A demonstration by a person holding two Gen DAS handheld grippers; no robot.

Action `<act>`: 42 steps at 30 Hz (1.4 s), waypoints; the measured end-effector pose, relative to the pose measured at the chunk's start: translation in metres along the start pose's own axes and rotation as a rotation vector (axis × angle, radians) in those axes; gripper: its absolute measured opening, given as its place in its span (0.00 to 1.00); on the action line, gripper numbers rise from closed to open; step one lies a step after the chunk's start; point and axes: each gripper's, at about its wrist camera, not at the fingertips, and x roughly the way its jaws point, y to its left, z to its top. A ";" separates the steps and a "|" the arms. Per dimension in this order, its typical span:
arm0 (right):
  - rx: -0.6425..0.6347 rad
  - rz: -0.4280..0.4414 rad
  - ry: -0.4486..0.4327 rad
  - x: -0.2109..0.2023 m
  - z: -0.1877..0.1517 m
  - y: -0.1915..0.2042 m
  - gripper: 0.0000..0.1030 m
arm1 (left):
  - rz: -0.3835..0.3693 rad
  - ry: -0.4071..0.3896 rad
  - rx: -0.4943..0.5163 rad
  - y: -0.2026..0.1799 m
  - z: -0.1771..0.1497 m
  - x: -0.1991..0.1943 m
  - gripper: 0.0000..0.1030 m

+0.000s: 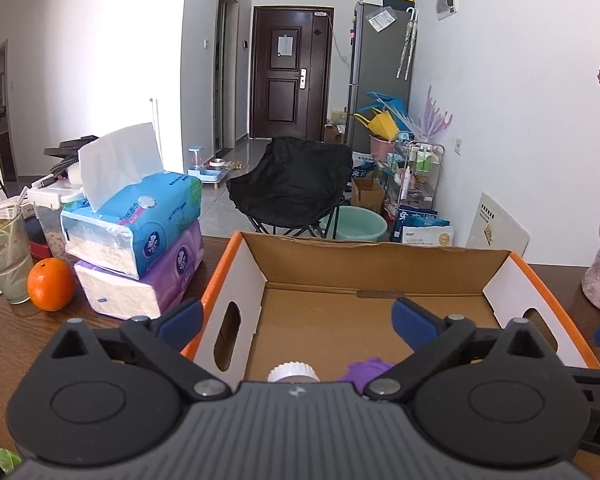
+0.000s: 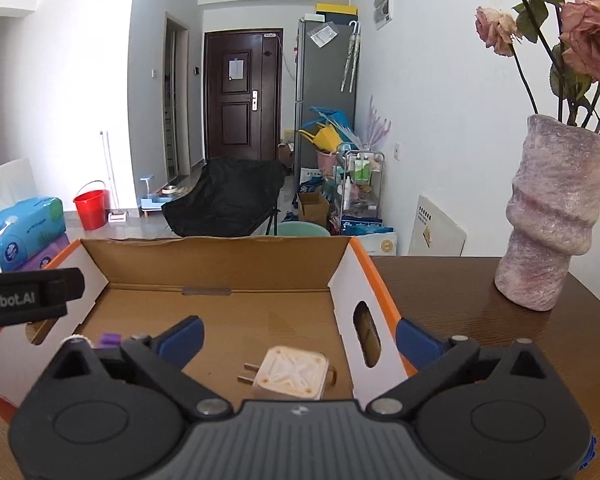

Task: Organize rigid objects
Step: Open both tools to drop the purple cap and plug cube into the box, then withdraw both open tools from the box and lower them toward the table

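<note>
An open cardboard box (image 1: pixel 380 268) with orange and white sides sits on the brown table; it also shows in the right wrist view (image 2: pixel 220 264). My left gripper (image 1: pixel 298 316) is open and empty, straddling the box's left wall. Below it in the box lie a white ribbed cap (image 1: pixel 293 372) and a purple object (image 1: pixel 366 368), both partly hidden. My right gripper (image 2: pixel 300 336) is open and empty, straddling the box's right wall. A white plug adapter (image 2: pixel 290 374) lies on the box floor just under it. The purple object (image 2: pixel 110 340) peeks out at the left.
Two stacked tissue packs (image 1: pixel 140 236), an orange (image 1: pixel 50 285) and a glass with a straw (image 1: pixel 4 252) stand left of the box. A pink vase (image 2: pixel 552 216) with dried roses stands on the table to the right. A black folding chair (image 1: pixel 296 184) is beyond the table.
</note>
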 end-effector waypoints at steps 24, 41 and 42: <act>-0.010 -0.003 -0.014 -0.033 0.001 -0.012 1.00 | -0.035 -0.021 -0.009 0.014 0.005 -0.043 1.00; -0.006 0.008 -0.051 -0.088 -0.015 -0.027 1.00 | -0.048 -0.057 -0.016 0.029 -0.012 -0.103 1.00; -0.007 0.010 -0.054 -0.091 -0.016 -0.028 1.00 | -0.048 -0.058 -0.015 0.030 -0.013 -0.106 1.00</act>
